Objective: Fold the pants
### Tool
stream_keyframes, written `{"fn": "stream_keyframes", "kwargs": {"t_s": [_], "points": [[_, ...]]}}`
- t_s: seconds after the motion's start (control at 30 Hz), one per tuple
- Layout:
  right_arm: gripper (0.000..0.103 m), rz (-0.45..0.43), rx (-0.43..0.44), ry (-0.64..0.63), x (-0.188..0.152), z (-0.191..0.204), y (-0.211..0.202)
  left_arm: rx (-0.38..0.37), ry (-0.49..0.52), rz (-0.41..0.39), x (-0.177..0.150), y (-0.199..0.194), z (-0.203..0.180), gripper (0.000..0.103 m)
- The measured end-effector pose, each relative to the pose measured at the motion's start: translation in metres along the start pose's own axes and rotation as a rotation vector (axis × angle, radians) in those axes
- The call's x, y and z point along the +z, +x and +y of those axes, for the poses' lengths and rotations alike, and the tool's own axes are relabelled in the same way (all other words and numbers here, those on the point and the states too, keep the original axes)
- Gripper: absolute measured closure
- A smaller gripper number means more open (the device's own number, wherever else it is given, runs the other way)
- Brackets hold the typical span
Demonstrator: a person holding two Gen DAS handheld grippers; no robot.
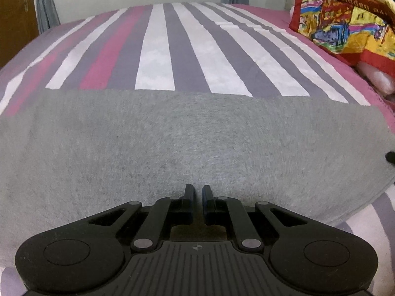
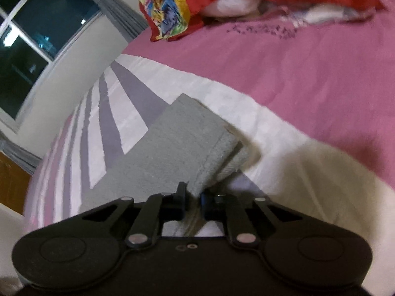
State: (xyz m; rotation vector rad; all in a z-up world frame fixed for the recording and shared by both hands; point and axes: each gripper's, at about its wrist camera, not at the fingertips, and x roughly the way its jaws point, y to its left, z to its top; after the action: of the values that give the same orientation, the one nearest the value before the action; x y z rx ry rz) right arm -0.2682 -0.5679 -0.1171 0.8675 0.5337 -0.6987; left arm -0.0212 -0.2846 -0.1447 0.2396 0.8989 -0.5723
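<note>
Grey pants (image 1: 187,145) lie spread across the striped bed, filling the middle of the left wrist view. My left gripper (image 1: 196,191) is shut, its fingertips set into the grey cloth near its closer edge, with a thin bit of fabric between them. In the right wrist view one end of the pants (image 2: 187,138) shows a hemmed cuff (image 2: 222,155) lifted off the sheet. My right gripper (image 2: 193,193) is shut on the lower corner of that cuff. A black tip of the right gripper (image 1: 390,157) shows at the pants' right edge.
The bedsheet (image 1: 158,49) has white, grey and pink stripes and a plain pink band (image 2: 308,79) on the right. A colourful red and yellow pillow pile (image 1: 345,22) sits at the far right. A window (image 2: 32,49) and grey curtain stand beyond the bed.
</note>
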Motion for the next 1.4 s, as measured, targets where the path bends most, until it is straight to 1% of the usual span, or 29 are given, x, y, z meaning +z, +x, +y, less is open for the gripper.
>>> {"fn": "stream_keyframes", "kwargs": {"t_s": [0.07,0.1,0.13,0.2,0.23,0.3,0.33,0.43,0.5,0.57,0.6,0.63,0.67,0.7,0.73,0.77,0.8,0.83,0.87,0.9,0.97,1.0,1.1,1.13,1.17,1.3,1.33,1.37,1.4], "points": [[0.094,-0.005,-0.040,-0.007,0.001,0.005,0.003,-0.024,-0.045,0.023,0.003,0.002,0.006,0.096],[0.094,-0.021,-0.059,-0.024,0.000,0.012,0.001,-0.046,-0.091,0.043,0.006,0.003,0.012,0.096],[0.094,-0.049,-0.059,-0.059,0.000,0.024,-0.004,-0.073,-0.143,0.067,0.008,0.004,0.019,0.096],[0.094,-0.110,-0.017,-0.179,-0.002,0.057,-0.017,-0.122,-0.223,0.104,0.013,0.002,0.033,0.096],[0.094,-0.127,0.009,-0.236,-0.003,0.075,-0.023,-0.136,-0.252,0.105,0.015,-0.002,0.041,0.096],[0.094,-0.155,0.085,-0.337,-0.008,0.114,-0.034,-0.123,-0.277,0.062,0.016,-0.016,0.057,0.096],[0.094,-0.156,0.125,-0.375,-0.012,0.131,-0.037,-0.104,-0.293,0.033,0.016,-0.025,0.070,0.096],[0.094,-0.118,0.252,-0.487,-0.038,0.185,-0.038,-0.055,-0.336,-0.012,0.012,-0.044,0.108,0.096],[0.094,-0.053,0.331,-0.555,-0.067,0.216,-0.030,-0.014,-0.358,-0.021,0.004,-0.053,0.133,0.096],[0.093,0.020,0.378,-0.632,-0.102,0.239,-0.016,0.017,-0.389,-0.013,-0.007,-0.057,0.156,0.096],[0.093,0.062,0.386,-0.666,-0.118,0.245,-0.008,0.028,-0.403,-0.006,-0.014,-0.058,0.164,0.096],[0.087,0.126,0.388,-0.697,-0.136,0.250,0.006,0.035,-0.414,0.001,-0.019,-0.058,0.170,0.096],[0.083,0.190,0.373,-0.723,-0.153,0.253,0.021,0.035,-0.425,0.010,-0.025,-0.058,0.175,0.096],[0.081,0.243,0.337,-0.750,-0.166,0.253,0.034,0.022,-0.439,0.019,-0.030,-0.058,0.179,0.096],[0.080,0.272,0.300,-0.778,-0.176,0.252,0.043,0.010,-0.450,0.026,-0.032,-0.057,0.181,0.096],[0.078,0.251,0.296,-0.798,-0.182,0.249,0.043,-0.016,-0.468,0.030,-0.035,-0.057,0.182,0.096],[0.072,0.237,0.311,-0.801,-0.181,0.248,0.039,-0.051,-0.488,0.030,-0.036,-0.057,0.183,0.096],[0.053,0.247,0.333,-0.790,-0.177,0.248,0.036,-0.081,-0.505,0.029,-0.036,-0.057,0.182,0.096],[0.032,0.252,0.354,-0.774,-0.172,0.248,0.031,-0.127,-0.533,0.035,-0.036,-0.055,0.181,0.096],[0.027,0.230,0.373,-0.766,-0.168,0.246,0.022,-0.178,-0.562,0.049,-0.036,-0.051,0.179,0.096],[0.028,0.170,0.397,-0.750,-0.155,0.240,0.006,-0.262,-0.605,0.061,-0.034,-0.049,0.168,0.096],[0.028,0.155,0.395,-0.733,-0.150,0.237,0.003,-0.287,-0.619,0.067,-0.035,-0.046,0.163,0.095],[0.028,0.116,0.406,-0.646,-0.132,0.217,-0.008,-0.330,-0.680,0.104,-0.038,-0.035,0.151,0.095],[0.028,0.107,0.402,-0.625,-0.127,0.210,-0.011,-0.344,-0.697,0.105,-0.038,-0.034,0.148,0.095],[0.028,0.096,0.399,-0.607,-0.123,0.202,-0.012,-0.361,-0.717,0.097,-0.040,-0.034,0.147,0.095],[0.028,0.086,0.381,-0.552,-0.116,0.179,-0.014,-0.378,-0.787,0.069,-0.048,-0.037,0.145,0.094],[0.028,0.086,0.379,-0.547,-0.117,0.175,-0.016,-0.387,-0.801,0.057,-0.049,-0.039,0.149,0.090],[0.028,0.083,0.373,-0.541,-0.116,0.172,-0.016,-0.393,-0.810,0.046,-0.050,-0.042,0.148,0.080],[0.028,0.084,0.370,-0.534,-0.119,0.169,-0.016,-0.389,-0.811,0.044,-0.050,-0.044,0.147,0.044]]}}
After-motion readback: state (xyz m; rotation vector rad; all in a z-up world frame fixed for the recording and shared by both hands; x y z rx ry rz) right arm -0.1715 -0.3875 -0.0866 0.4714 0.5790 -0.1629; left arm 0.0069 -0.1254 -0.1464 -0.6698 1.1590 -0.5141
